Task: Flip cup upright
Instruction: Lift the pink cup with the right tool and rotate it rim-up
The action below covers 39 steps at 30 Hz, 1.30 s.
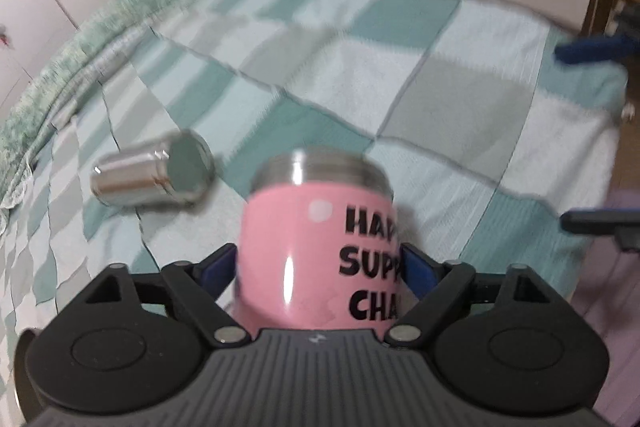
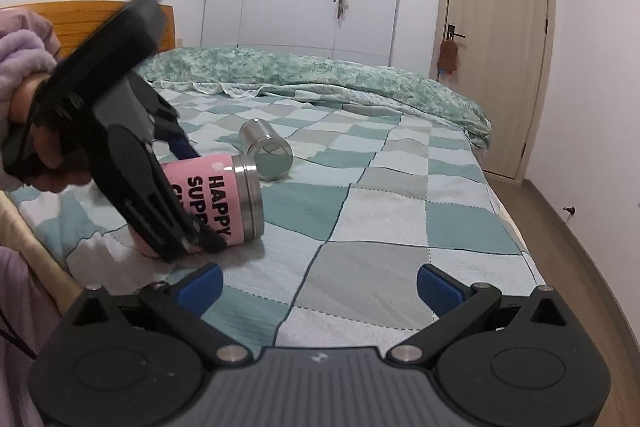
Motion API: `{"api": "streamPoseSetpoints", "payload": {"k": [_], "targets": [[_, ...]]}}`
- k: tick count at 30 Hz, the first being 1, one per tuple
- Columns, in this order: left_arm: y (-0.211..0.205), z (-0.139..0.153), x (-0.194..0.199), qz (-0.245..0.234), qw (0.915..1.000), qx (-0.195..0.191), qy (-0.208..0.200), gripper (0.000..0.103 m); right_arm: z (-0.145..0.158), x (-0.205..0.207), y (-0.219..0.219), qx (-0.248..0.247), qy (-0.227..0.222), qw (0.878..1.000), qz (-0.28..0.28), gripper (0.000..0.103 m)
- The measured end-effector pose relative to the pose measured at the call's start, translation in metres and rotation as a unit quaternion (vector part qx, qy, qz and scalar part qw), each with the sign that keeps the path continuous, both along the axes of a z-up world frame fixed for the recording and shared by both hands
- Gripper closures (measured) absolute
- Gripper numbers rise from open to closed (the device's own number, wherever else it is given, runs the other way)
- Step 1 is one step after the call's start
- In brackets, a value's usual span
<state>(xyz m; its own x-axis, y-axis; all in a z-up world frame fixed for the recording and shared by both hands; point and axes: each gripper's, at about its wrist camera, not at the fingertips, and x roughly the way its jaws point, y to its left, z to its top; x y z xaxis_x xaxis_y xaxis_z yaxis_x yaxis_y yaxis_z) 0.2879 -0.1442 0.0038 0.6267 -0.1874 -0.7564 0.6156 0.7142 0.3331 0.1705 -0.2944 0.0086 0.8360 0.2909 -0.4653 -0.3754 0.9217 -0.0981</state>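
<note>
Left tool [image 1: 318, 267] pinching pink cup [image 1: 320, 259] lying tilted on the bed [image 2: 380, 267], steel end pointing ahead. Right tool [image 2: 318, 289] spread, holding nothing, cup ahead-left. Better rotated slowly, keeping pinch firm, then set down flat on soft bedding.

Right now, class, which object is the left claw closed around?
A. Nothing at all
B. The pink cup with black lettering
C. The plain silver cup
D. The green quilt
B: the left claw has its blue pads pressed on both sides of the pink cup, while the silver cup lies apart on the bed.
</note>
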Motion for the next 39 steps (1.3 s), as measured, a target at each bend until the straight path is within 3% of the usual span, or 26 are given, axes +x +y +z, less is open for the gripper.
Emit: {"api": "streamPoseSetpoints", "payload": {"k": [1, 4, 8, 14, 18, 23, 30, 32, 34, 35, 39], "targets": [[0.006, 0.008, -0.007, -0.001, 0.9997, -0.015, -0.019, 0.000, 0.001, -0.001, 0.002, -0.001, 0.000, 1.000, 0.001, 0.000], [0.027, 0.029, -0.032, 0.009, 0.9962, -0.044, -0.075, 0.000, 0.006, -0.003, 0.009, -0.001, 0.001, 1.000, 0.003, 0.000], [0.067, 0.041, -0.066, 0.054, 0.9884, -0.091, -0.109, 0.000, 0.017, -0.005, 0.027, 0.013, 0.007, 1.000, 0.008, 0.000], [0.129, 0.031, -0.098, 0.132, 0.9713, -0.173, -0.095, 0.000, 0.035, 0.008, 0.066, 0.059, 0.052, 0.997, -0.013, 0.000], [0.154, 0.018, -0.103, 0.155, 0.9653, -0.194, -0.079, 0.000, 0.038, 0.033, 0.091, 0.106, 0.112, 0.986, -0.067, 0.000], [0.171, 0.006, -0.095, 0.183, 0.9606, -0.197, -0.071, 0.000, 0.029, 0.071, 0.104, 0.189, 0.207, 0.947, -0.154, 0.000], [0.186, -0.004, -0.081, 0.216, 0.9544, -0.197, -0.059, 0.000, 0.004, 0.115, 0.109, 0.264, 0.270, 0.884, -0.276, 0.000], [0.189, -0.004, -0.081, 0.218, 0.9529, -0.203, -0.059, 0.000, -0.007, 0.125, 0.108, 0.291, 0.287, 0.860, -0.304, 0.001], [0.191, -0.003, -0.081, 0.220, 0.9517, -0.206, -0.060, 0.000, -0.018, 0.135, 0.112, 0.293, 0.314, 0.849, -0.308, 0.006], [0.192, -0.002, -0.082, 0.220, 0.9509, -0.209, -0.061, 0.000, -0.021, 0.137, 0.115, 0.291, 0.319, 0.849, -0.303, 0.011], [0.199, 0.000, -0.084, 0.227, 0.9477, -0.216, -0.063, 0.000, -0.015, 0.138, 0.128, 0.256, 0.309, 0.884, -0.239, 0.013]]}}
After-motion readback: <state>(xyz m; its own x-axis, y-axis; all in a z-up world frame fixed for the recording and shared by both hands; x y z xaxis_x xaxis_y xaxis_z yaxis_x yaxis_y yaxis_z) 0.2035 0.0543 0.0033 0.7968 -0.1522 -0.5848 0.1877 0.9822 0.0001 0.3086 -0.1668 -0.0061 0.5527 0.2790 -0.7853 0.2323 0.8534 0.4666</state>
